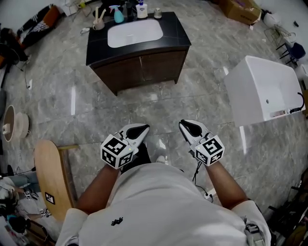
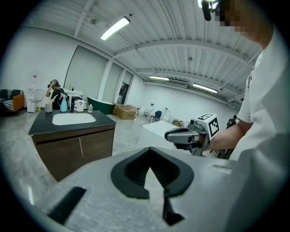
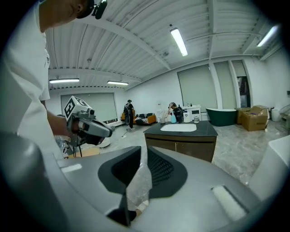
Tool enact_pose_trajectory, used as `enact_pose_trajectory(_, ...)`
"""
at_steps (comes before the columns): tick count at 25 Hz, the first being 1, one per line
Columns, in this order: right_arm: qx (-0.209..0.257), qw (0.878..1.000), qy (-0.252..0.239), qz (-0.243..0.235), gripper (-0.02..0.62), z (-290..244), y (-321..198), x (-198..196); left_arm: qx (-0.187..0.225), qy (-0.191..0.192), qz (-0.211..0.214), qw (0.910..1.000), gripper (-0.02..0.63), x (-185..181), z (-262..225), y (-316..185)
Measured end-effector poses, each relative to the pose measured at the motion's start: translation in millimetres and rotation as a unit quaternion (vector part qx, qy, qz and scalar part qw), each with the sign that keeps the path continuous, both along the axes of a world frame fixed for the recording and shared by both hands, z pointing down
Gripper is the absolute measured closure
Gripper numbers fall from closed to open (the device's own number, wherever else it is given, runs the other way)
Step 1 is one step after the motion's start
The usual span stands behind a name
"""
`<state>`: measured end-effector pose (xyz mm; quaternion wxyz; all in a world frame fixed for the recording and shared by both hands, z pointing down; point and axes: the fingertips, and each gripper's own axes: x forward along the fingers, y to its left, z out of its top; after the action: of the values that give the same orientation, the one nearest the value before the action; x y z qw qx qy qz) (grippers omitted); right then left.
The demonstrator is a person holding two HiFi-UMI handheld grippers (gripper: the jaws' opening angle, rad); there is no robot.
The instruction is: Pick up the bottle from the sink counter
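1. The sink counter stands at the far side of the grey tiled floor. It has a black top, a white basin set in it and dark wood doors below.
2. Two bottles stand along the counter's back edge, behind the basin: a blue spray bottle and, just to its right, a white bottle. Both are upright and nothing touches them.
3. On the same back edge, a small jar stands right of the white bottle. A cup with sticks in it stands left of the spray bottle.
4. The left gripper is held close to the person's body, well apart from the counter. It points towards the counter; its jaws are pressed together with nothing between them.
5. The right gripper is held level with the left one, just as far from the counter. Its jaws are together too. A crinkled clear film shows along the line where they meet; I cannot tell whether it is pinched there or stuck to a jaw.
6. A white tub sits to the right of the counter, nearer the person.
7. A wooden board lies to the left of the counter, beside the person.
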<state>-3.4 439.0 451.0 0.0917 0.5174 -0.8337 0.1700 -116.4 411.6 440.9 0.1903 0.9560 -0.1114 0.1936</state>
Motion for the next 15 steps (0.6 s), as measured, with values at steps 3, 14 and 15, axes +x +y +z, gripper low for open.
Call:
enact_pose_trajectory(3, 0.015, 0.999, -0.003, 0.032, 0.436, -5, -41, 14, 0.008, 0.003, 0.008, 0.9999, 0.600, 6, -2, -39)
enact_pose_trajectory(14, 0.018, 0.994, 0.028, 0.106, 0.242, -13, -212, 52, 0.010, 0.015, 0.050, 0.9986, 0.600, 10, -17, -181)
enact_pose_trajectory(15, 0.019, 0.993, 0.030, 0.110, 0.233, -14, -226, 54, 0.009, 0.017, 0.051, 0.9985, 0.600, 8, -18, -193)
